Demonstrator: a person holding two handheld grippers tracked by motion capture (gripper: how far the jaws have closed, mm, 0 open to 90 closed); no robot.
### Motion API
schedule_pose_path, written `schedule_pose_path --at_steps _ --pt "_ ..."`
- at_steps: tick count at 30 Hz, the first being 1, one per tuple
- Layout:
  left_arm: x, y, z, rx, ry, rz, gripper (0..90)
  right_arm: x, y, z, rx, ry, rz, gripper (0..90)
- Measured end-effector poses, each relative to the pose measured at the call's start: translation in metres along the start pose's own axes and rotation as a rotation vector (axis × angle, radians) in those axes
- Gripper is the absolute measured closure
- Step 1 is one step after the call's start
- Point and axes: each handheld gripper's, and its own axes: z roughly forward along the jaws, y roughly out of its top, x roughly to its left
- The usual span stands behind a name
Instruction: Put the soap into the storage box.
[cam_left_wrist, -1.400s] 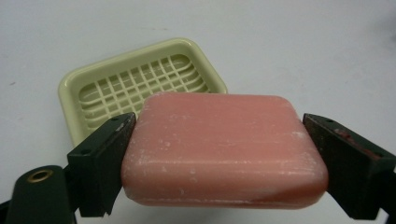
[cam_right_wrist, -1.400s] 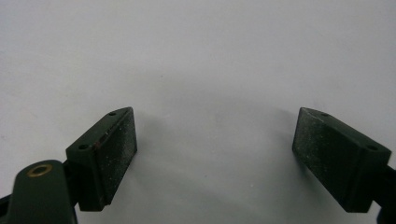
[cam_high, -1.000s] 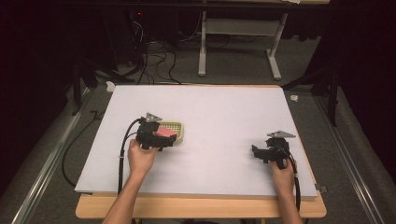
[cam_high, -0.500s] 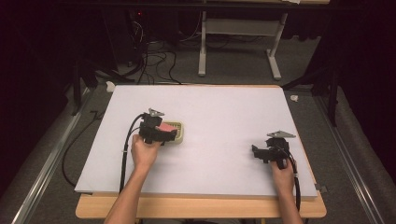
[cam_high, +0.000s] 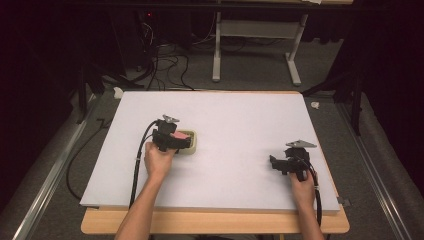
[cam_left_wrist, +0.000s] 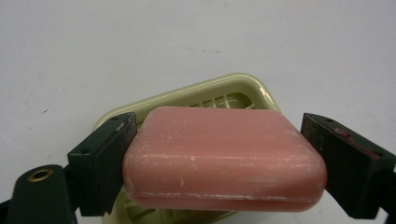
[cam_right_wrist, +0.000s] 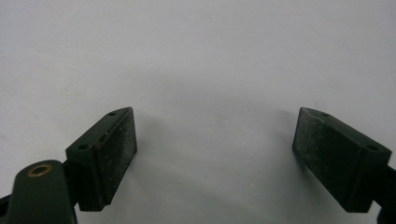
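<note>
A pink bar of soap (cam_left_wrist: 224, 158) sits lengthwise between the jaws of my left gripper (cam_left_wrist: 218, 140), and both pads press on its ends. Right under and behind it lies a pale yellow-green slotted soap dish (cam_left_wrist: 243, 86). In the high view the left gripper (cam_high: 176, 140) holds the soap (cam_high: 179, 135) over the dish (cam_high: 193, 148) at the table's left middle. My right gripper (cam_high: 274, 162) rests low over the white table at the right, and its jaws (cam_right_wrist: 215, 154) are open with nothing between them.
The white board (cam_high: 235, 125) covers a wooden table, whose edge (cam_high: 215, 222) shows at the front. Cables trail from both grippers toward the person. Behind the table are floor cables (cam_high: 165, 60) and a white desk frame (cam_high: 255, 45).
My left hand and gripper have shifted slightly away from the person at the dish, with the pink soap between the jaws. The right gripper has stayed in place.
</note>
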Motion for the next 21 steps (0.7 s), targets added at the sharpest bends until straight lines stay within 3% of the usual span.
schedule_pose_path --at_steps 9,21 --pt "0.0018 -0.0035 0.0060 0.005 0.013 -0.009 14.0 0.0000 0.0000 0.0000 0.000 0.000 0.000 14.4" --pt "0.0028 -0.0051 0.0054 0.025 0.009 0.019 13.9 0.0001 0.0000 0.0000 0.000 0.000 -0.001 14.4"
